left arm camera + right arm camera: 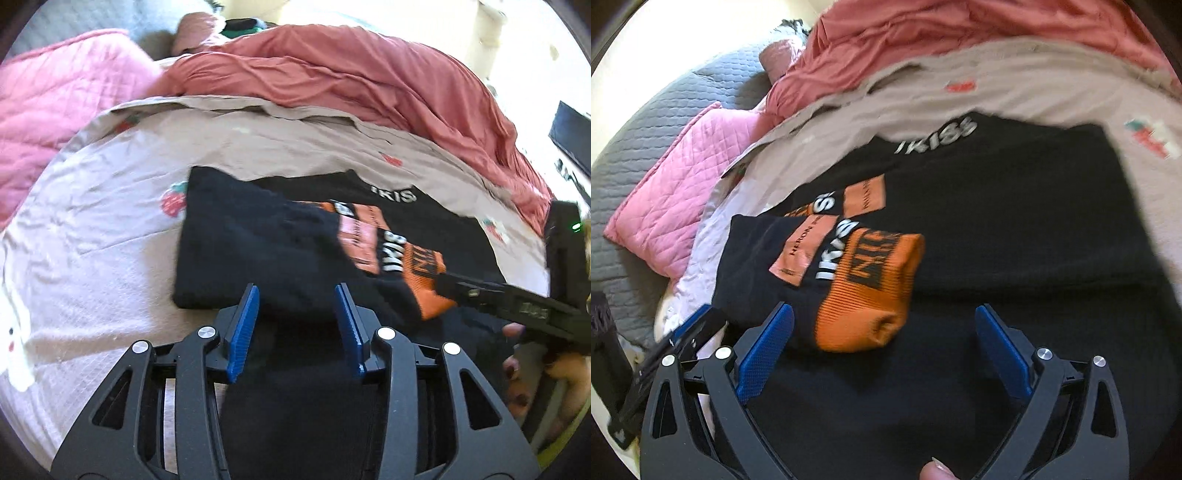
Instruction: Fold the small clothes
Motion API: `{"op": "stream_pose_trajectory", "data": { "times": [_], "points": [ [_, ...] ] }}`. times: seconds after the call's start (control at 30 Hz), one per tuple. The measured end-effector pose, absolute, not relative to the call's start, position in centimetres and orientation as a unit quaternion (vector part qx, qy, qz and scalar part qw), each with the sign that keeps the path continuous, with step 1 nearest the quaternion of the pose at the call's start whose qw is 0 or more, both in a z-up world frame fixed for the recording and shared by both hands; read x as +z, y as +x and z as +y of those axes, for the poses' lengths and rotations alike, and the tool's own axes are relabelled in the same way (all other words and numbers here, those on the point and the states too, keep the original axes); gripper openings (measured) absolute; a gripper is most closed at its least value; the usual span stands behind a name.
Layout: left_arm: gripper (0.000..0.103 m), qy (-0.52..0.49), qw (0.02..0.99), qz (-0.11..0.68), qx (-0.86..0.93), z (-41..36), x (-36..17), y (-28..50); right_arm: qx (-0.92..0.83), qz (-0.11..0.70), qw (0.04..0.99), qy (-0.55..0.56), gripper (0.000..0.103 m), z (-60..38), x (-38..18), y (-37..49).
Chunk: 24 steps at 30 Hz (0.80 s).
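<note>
A black garment [258,243] with orange patches and white lettering lies partly folded on the bed; it also fills the right wrist view [1015,229]. An orange ribbed cuff [871,291] lies folded over its middle, also seen in the left wrist view [424,291]. My left gripper [297,295] is open, its blue pads [242,332] just above the garment's near edge, holding nothing. My right gripper [882,317] is open wide over the garment, the cuff between its blue fingers [764,350]. The right gripper's body [517,302] shows at the right of the left wrist view.
The garment rests on a beige sheet [110,229] with strawberry prints. A rumpled red blanket [351,81] lies behind it, a pink quilted pillow [676,184] and grey quilt [646,122] to the left. A dark object [572,133] stands at the far right.
</note>
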<state>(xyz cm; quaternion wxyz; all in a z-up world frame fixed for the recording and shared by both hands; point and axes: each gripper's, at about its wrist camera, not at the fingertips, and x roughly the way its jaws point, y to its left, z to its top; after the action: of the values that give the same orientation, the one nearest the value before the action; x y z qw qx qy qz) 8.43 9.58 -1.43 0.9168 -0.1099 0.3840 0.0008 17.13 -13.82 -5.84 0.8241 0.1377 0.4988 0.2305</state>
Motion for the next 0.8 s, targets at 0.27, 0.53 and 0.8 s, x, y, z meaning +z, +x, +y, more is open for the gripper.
{"op": "stream_pose_trajectory", "data": {
  "times": [0.27, 0.53, 0.8],
  "points": [
    [0.041, -0.147, 0.914, 0.379, 0.008, 11.3, -1.6, 8.1, 0.260, 0.463, 0.840, 0.111, 0.021, -11.9, -4.2, 16.8],
    [0.041, -0.141, 0.915, 0.377, 0.010, 11.0, -1.3, 8.0, 0.269, 0.380, 0.884, 0.049, 0.019, -14.1, 1.8, 17.6],
    [0.041, -0.129, 0.918, 0.376, 0.006, 10.3, -0.2, 9.3, 0.187, 0.365, 0.912, -0.007, 0.019, -20.8, 3.2, 21.1]
  ]
}}
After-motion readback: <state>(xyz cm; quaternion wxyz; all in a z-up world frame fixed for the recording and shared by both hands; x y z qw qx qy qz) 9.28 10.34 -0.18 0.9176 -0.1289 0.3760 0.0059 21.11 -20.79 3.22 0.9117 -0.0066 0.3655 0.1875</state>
